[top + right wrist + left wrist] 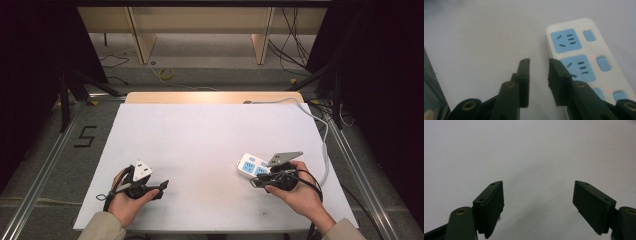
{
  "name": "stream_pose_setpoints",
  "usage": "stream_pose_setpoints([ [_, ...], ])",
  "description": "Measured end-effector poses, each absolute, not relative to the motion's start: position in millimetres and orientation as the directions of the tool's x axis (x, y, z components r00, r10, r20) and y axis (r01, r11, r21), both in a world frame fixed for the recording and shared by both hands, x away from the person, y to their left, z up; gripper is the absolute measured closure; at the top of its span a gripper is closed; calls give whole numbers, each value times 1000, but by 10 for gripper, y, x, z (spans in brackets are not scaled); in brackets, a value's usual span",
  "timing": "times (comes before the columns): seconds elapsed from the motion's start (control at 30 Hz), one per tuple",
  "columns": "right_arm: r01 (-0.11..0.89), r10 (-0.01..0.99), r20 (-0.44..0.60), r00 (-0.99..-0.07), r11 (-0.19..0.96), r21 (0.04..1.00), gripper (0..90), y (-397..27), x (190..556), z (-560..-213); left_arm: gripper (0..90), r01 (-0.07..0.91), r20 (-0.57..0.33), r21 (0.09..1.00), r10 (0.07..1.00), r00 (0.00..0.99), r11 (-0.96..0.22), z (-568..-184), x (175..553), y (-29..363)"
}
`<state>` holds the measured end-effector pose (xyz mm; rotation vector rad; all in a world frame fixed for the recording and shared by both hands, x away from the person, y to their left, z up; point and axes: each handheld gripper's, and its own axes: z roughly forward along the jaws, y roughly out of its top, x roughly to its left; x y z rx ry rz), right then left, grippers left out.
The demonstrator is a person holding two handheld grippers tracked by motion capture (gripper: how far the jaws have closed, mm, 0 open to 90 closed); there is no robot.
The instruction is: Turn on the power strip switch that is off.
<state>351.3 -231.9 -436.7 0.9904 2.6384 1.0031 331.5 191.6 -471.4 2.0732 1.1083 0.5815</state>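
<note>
In the high view the right hand-held gripper (256, 183) and its grey plate cover the near end of the white power strip (251, 165), so how many sockets it has cannot be counted there. In the right gripper view the strip (589, 52) runs out past the bottom edge, its third blue socket half hidden behind the right-hand jaw, and its cable end falls outside the picture. The white cable (324, 140) drops over the worktop's (200, 140) right rim, and where it joins the strip is hidden by the hand. The person's forearms are cut off by the bottom edge. The white block on the left hand-held gripper (162, 187) is too small to identify.
</note>
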Motion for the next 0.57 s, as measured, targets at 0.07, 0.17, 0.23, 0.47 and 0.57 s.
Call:
stream_pose_setpoints([
  [0.07,528,630,87,-771,558,640,704,-2339,3458,-4392,249,530,57,757,846,531,-383,-4717,3314,1915],
  [0.17,534,634,93,-768,554,639,691,-2364,3413,-4422,248,530,53,758,847,530,-379,-4719,3309,1913],
  [0.23,532,631,96,-770,552,642,682,-2378,3395,-4445,247,532,54,757,848,527,-379,-4720,3313,1916],
  [0.47,524,628,93,-772,549,651,642,-2385,3402,-4456,241,543,41,755,853,520,-368,-4743,3324,1918],
  [0.57,523,628,96,-772,543,657,626,-2392,3407,-4464,233,545,40,755,856,516,-365,-4754,3338,1930],
])
